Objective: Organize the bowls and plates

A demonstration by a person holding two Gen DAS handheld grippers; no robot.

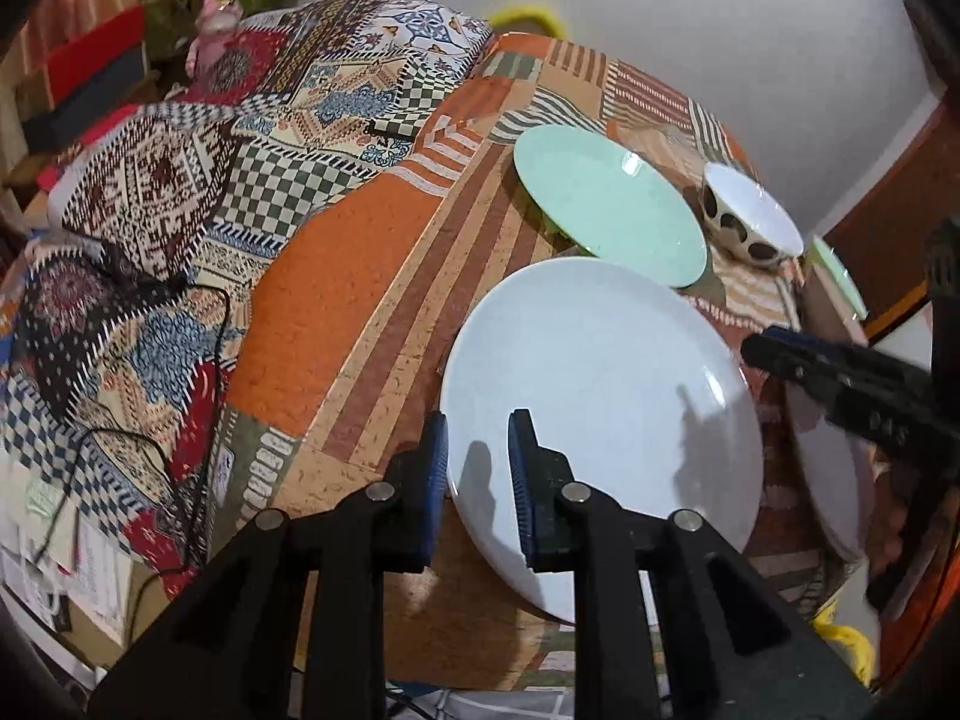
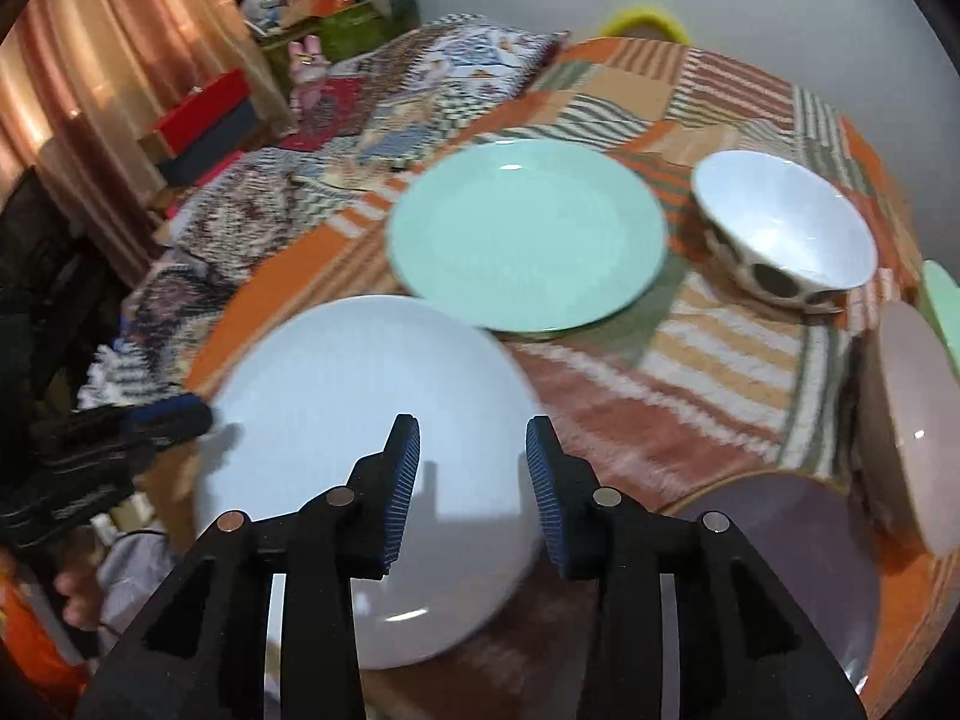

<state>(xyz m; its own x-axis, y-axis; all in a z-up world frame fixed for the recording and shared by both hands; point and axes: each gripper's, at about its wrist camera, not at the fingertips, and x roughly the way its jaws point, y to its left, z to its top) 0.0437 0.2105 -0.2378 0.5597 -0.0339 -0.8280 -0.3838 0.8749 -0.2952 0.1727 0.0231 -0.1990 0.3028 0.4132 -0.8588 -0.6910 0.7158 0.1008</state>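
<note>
The left tool (image 1: 477, 480), angled down, clamps the white plate's (image 1: 600, 396) near-left rim. The right tool (image 2: 474, 492) hangs open above it; only its view shows a purple plate (image 2: 798, 540).

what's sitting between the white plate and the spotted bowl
The mint green plate lies between the white plate and the spotted bowl, plain in the right wrist view.

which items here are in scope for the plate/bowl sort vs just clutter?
In scope: white plate, green plate, spotted bowl, pink plate, purple plate.

Clutter: patterned blanket, black cables, pink toy rabbit, red box.
</note>
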